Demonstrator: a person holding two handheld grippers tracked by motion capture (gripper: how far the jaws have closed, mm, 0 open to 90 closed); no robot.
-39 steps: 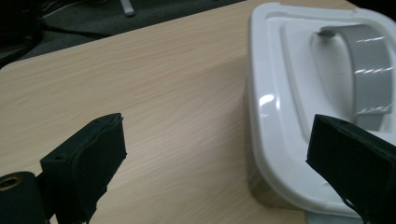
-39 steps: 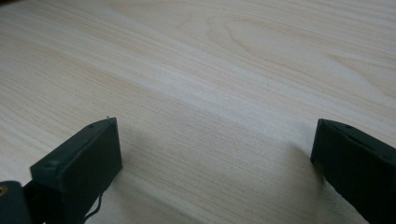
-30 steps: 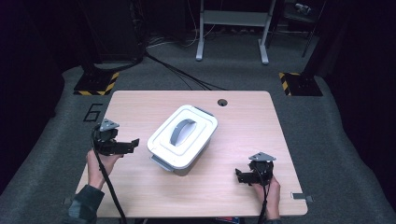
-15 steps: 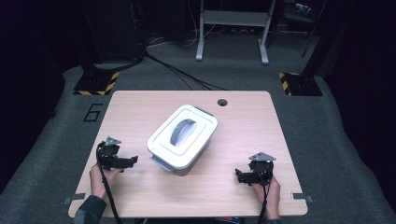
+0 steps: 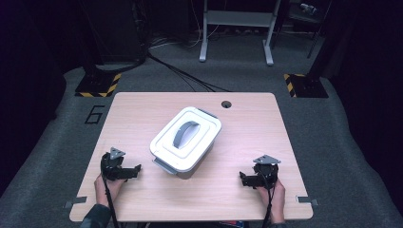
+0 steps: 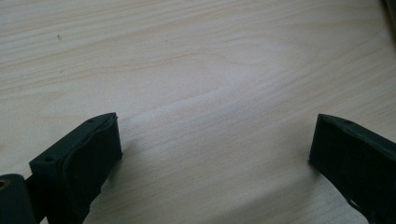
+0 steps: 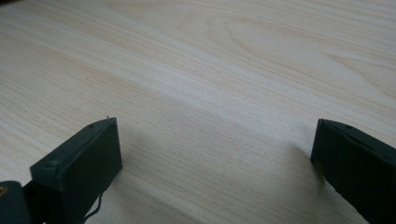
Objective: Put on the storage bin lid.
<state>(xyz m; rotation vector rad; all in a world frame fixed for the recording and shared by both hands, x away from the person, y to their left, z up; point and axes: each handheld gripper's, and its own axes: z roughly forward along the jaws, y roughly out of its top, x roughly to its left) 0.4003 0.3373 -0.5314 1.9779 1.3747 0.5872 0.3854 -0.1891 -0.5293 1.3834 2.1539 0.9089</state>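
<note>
Box: white rectangular plastic container with grey handle (image 5: pixel 186 138) — mid-table, lid on.
Left gripper (image 5: pixel 138 168): just beside its near-left end, spread wide, empty.
Right gripper (image 5: pixel 242 179): well apart — gaping, empty.

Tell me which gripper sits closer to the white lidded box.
The left gripper: its open fingers point at the white lidded box from close by, while the right gripper rests farther off.

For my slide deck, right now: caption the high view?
Open left gripper and right gripper rest either side of a lidded white container.
</note>
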